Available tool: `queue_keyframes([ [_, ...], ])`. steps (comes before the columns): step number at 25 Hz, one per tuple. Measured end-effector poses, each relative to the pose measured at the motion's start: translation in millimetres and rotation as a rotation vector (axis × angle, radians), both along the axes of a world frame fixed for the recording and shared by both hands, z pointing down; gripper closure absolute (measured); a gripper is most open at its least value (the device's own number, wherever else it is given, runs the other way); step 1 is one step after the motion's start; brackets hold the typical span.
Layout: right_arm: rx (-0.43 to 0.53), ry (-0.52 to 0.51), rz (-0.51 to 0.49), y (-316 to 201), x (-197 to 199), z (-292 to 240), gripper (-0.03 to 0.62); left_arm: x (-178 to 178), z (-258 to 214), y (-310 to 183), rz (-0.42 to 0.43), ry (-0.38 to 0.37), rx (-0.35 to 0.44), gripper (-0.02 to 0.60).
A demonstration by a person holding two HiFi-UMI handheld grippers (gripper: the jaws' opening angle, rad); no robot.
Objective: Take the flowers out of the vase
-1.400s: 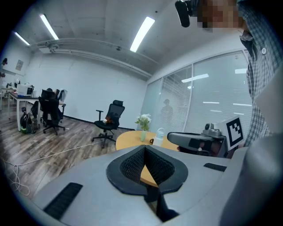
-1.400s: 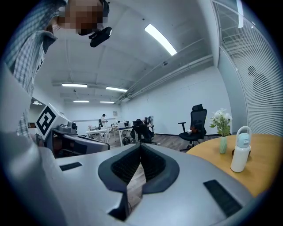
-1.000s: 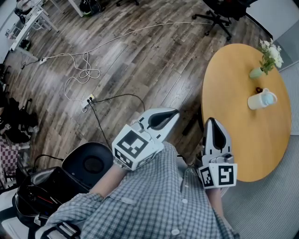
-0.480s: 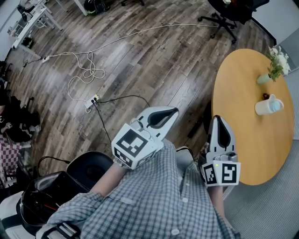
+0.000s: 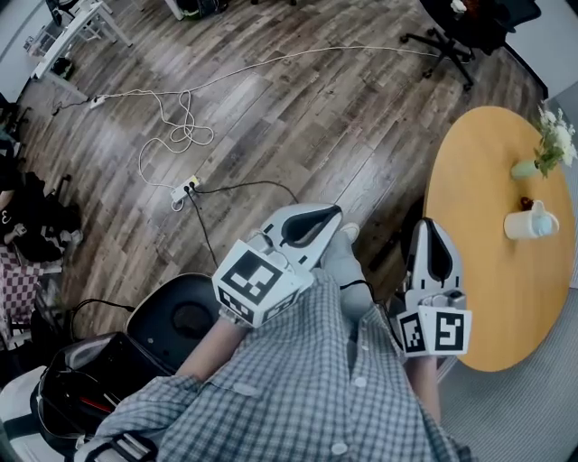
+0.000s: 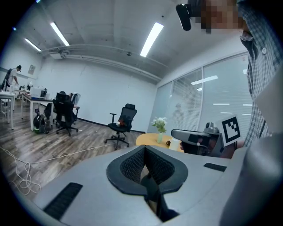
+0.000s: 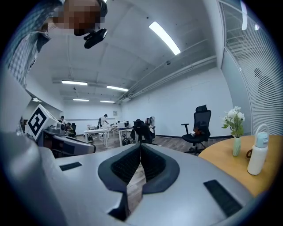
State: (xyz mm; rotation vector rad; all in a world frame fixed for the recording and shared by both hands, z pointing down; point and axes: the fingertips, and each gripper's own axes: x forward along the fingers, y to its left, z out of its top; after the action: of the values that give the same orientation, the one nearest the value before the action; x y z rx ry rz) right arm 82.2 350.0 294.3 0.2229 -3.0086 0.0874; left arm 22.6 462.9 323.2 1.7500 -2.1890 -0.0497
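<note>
White flowers [image 5: 559, 141] stand in a small pale green vase [image 5: 525, 168] at the far side of a round wooden table [image 5: 488, 271]; the flowers [image 7: 235, 118] and vase [image 7: 236, 146] show at the right of the right gripper view, and the flowers [image 6: 159, 124] lie far off in the left gripper view. My left gripper [image 5: 336, 214] is shut and empty, held over the floor left of the table. My right gripper [image 5: 432, 227] is shut and empty, just short of the table's near edge, well away from the vase.
A white bottle with a pale blue cap [image 5: 529, 223] lies beside a small dark object [image 5: 526, 201] near the vase. A black office chair [image 5: 470, 20] stands beyond the table. Cables and a power strip [image 5: 185, 188] trail over the wood floor. A black bag [image 5: 108, 361] sits lower left.
The table, vase and bottle have slid right and down in the head view as the person has moved. Both grippers stay shut and keep their places in front of the body.
</note>
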Motion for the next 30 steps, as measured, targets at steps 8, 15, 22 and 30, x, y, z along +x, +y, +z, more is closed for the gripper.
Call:
queue_keyframes([
  [8, 0.003, 0.008, -0.036, -35, -56, 3, 0.583, -49, 0, -34, -0.023, 0.002, -0.004, 0.574],
  [15, 0.006, 0.026, -0.017, -90, -102, 0, 0.583, -99, -8, -84, -0.016, 0.006, 0.003, 0.574],
  [22, -0.005, 0.026, 0.050, -165, -132, 0, 0.583, -135, -14, -157, 0.036, 0.000, -0.006, 0.574],
  [30, -0.004, 0.031, 0.142, -232, -133, 7, 0.583, -155, -15, -236, 0.138, -0.020, -0.022, 0.574],
])
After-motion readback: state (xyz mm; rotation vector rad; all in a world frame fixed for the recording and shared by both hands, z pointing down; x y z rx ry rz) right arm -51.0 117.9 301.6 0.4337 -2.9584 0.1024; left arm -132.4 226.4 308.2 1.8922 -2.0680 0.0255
